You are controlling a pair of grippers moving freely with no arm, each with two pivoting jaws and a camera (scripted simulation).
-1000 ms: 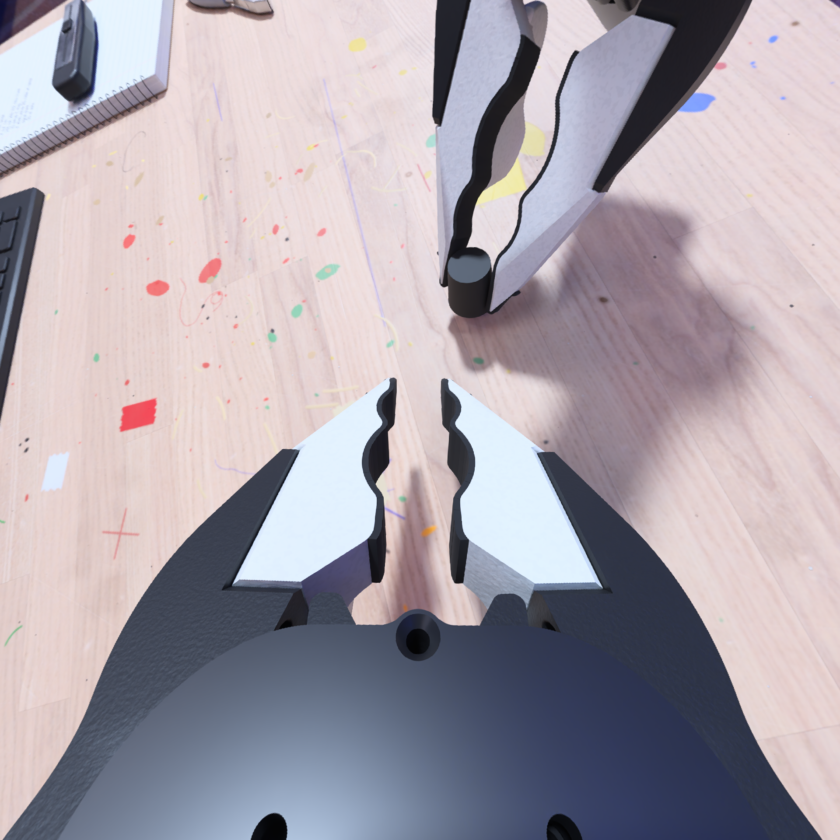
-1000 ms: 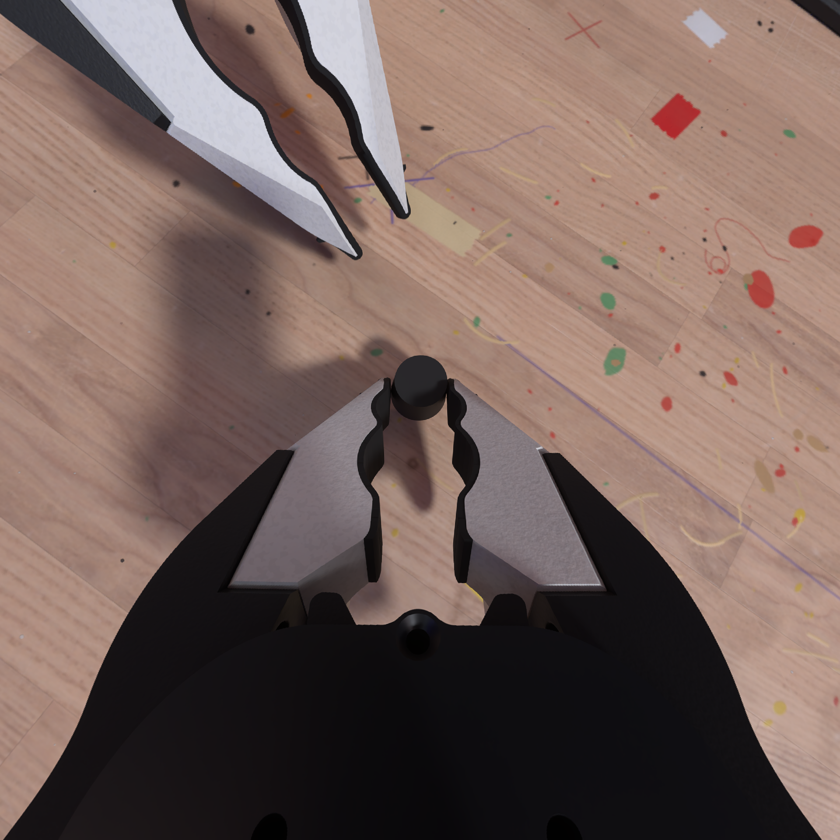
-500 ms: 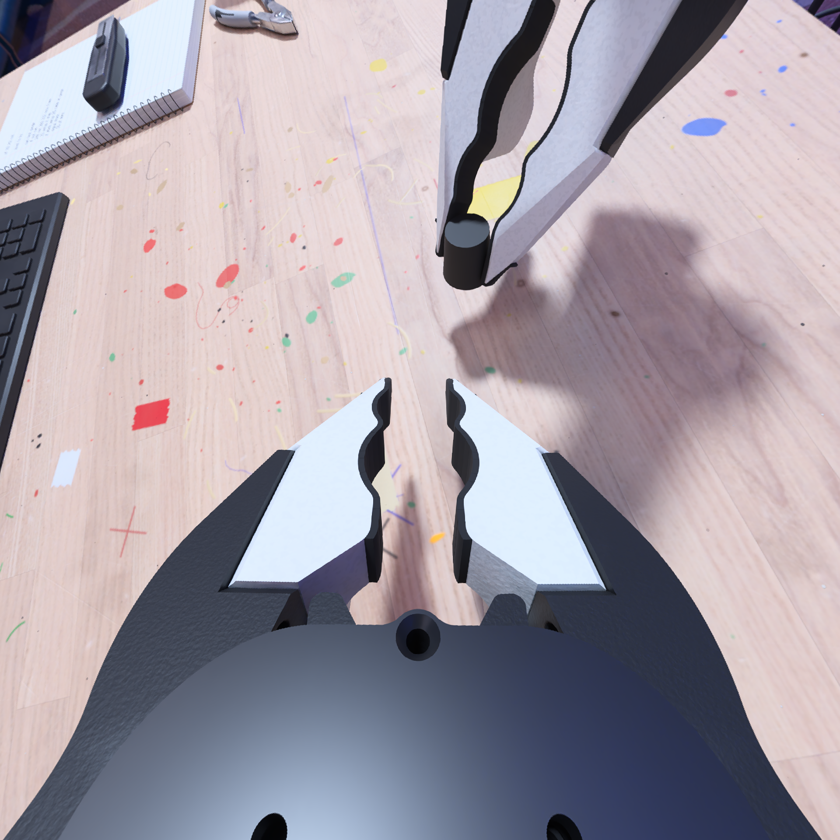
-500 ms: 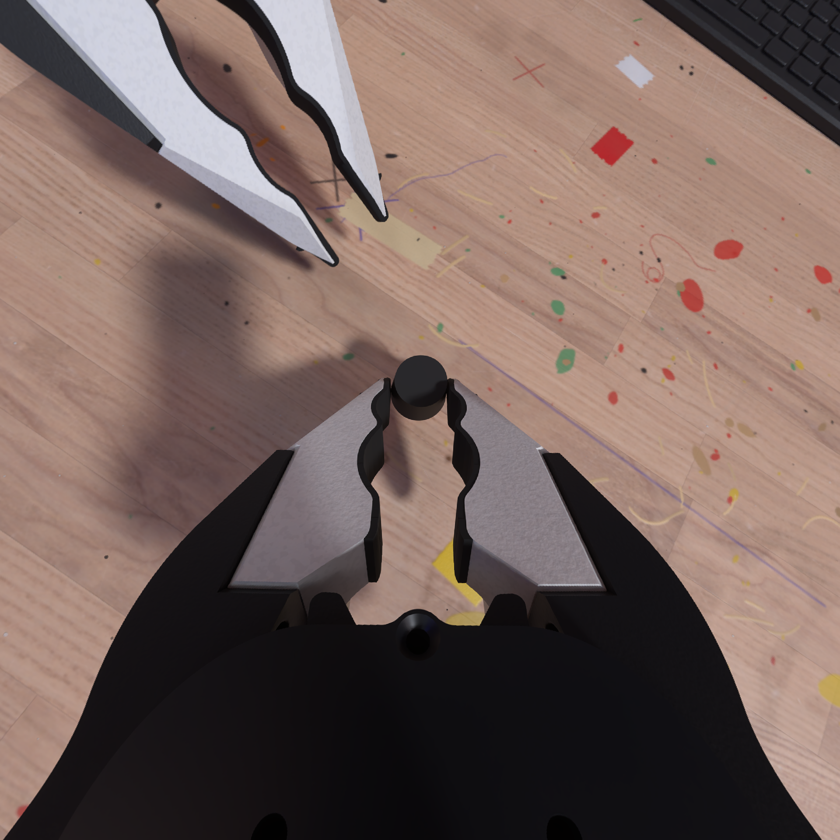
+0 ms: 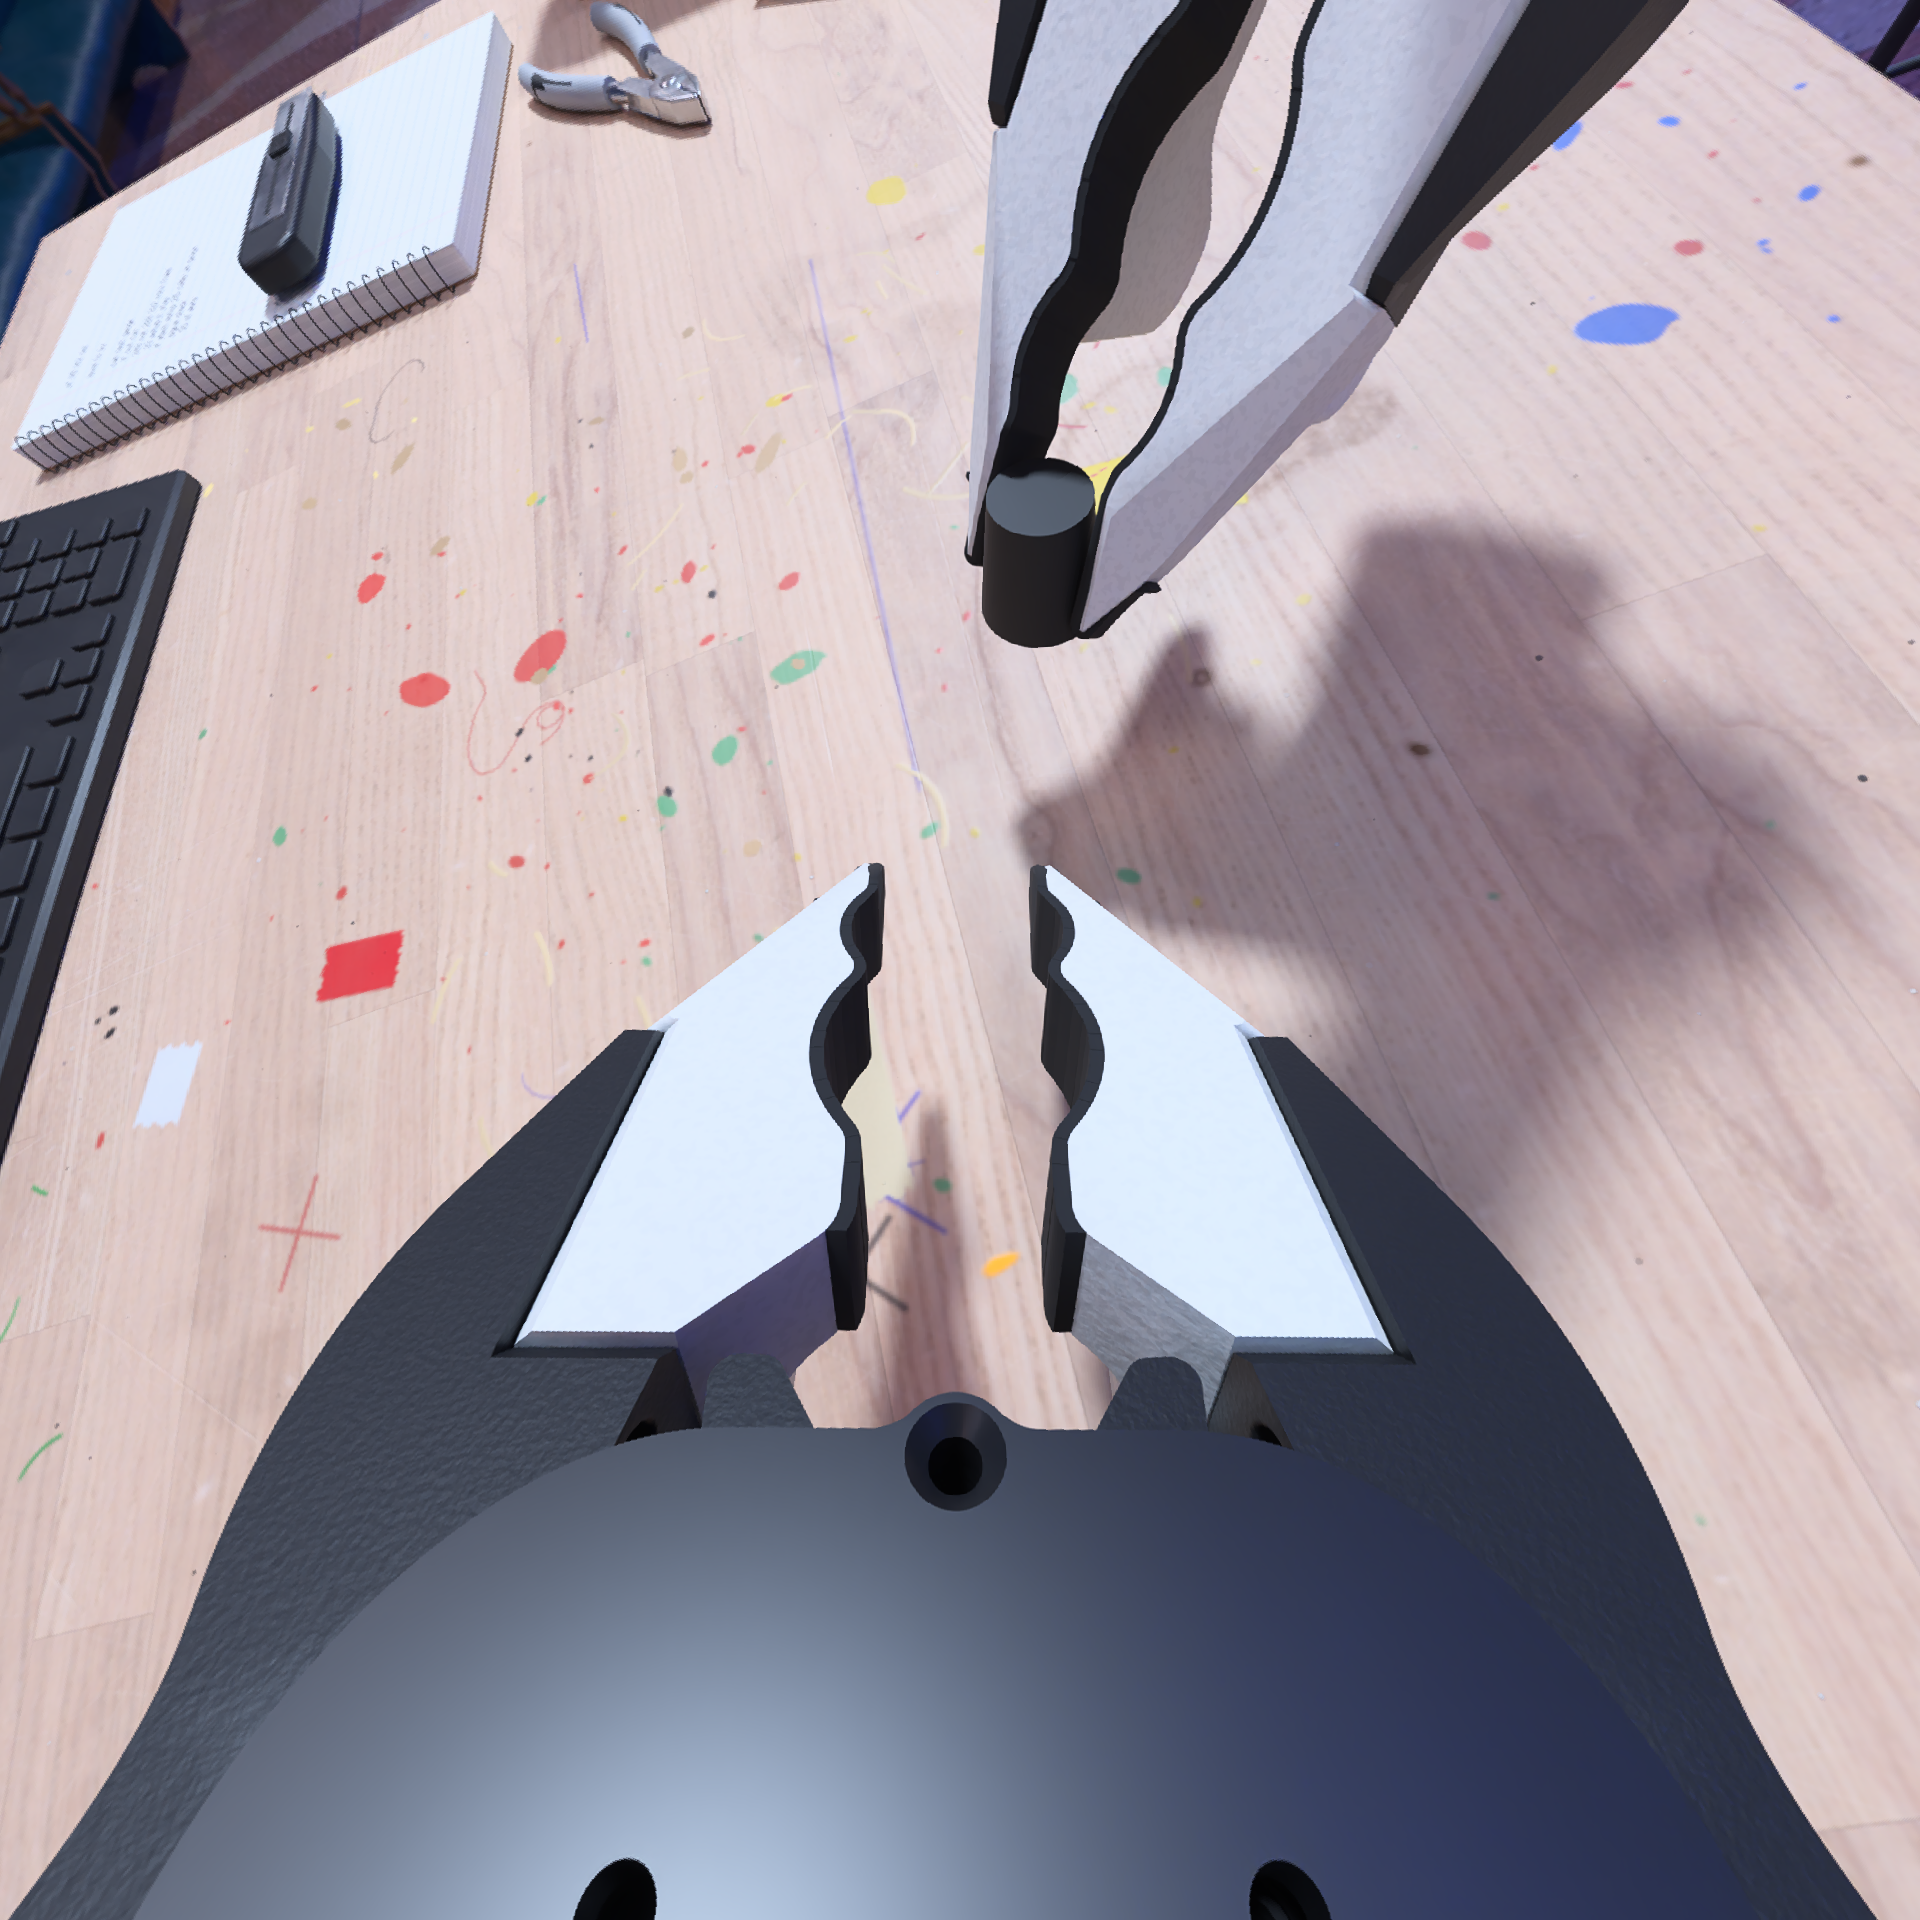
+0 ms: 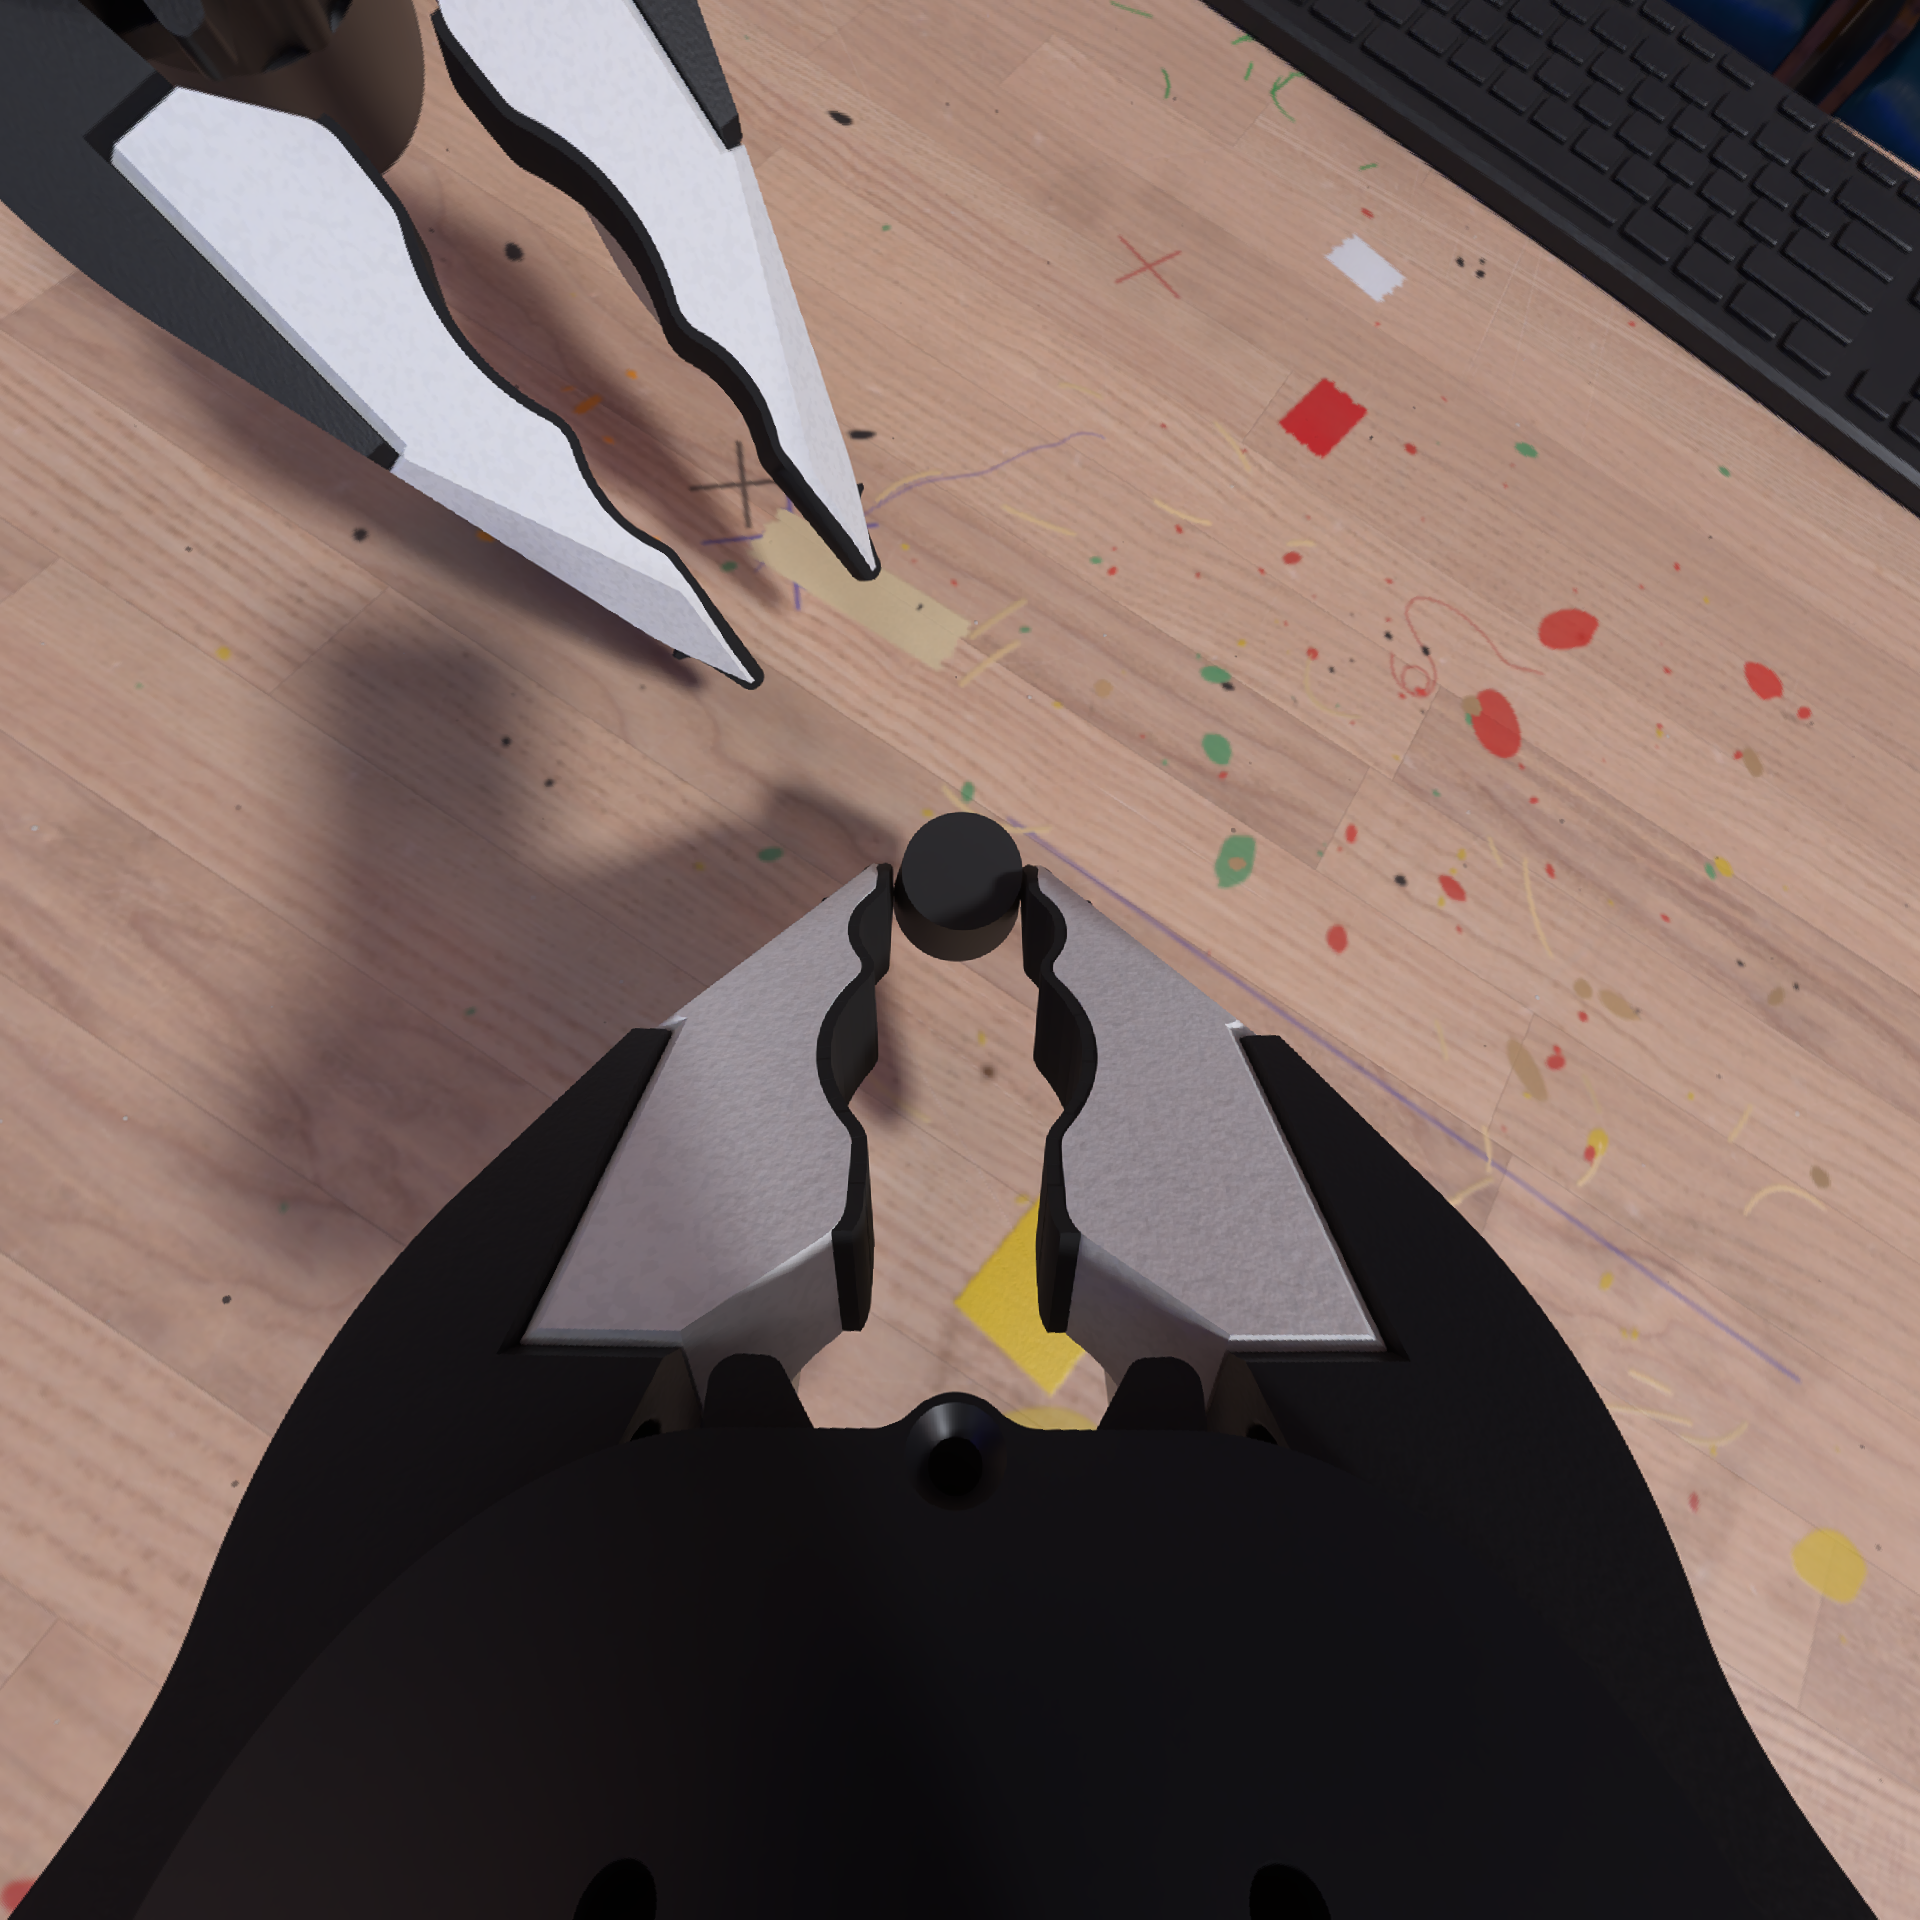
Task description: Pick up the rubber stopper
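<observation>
in the left wrist view the left tongs (image 5: 956,878) sit nearest, empty, tips apart with a narrow gap and nothing between them, hanging over the paint-flecked worktop (image 5: 644,810). they play no part in the grip.

a little farther off, the right tongs (image 5: 1039,613) point down from the top of that view and are clamped on the rubber stopper (image 5: 1036,551), a short black cylinder pinched upright at the very tips. the change over the last second is height: the stopper stood on the wood with its shadow right under it, and now its base is clear of the worktop, with the shadow fallen well away to the near right. the right wrist view agrees: the stopper (image 6: 958,883) sits between the fingertips (image 6: 1031,904) while the worktop below looks more distant and a black keyboard (image 6: 1662,177) has come into view at the far right.

so the pick looks essentially done. the grip is only at the tips, so a slip remains the risk.

farther left lie the keyboard (image 5: 62,665), a spiral notepad (image 5: 145,322) carrying a dark clip-like object (image 5: 291,192), and grey pliers (image 5: 623,88).
</observation>
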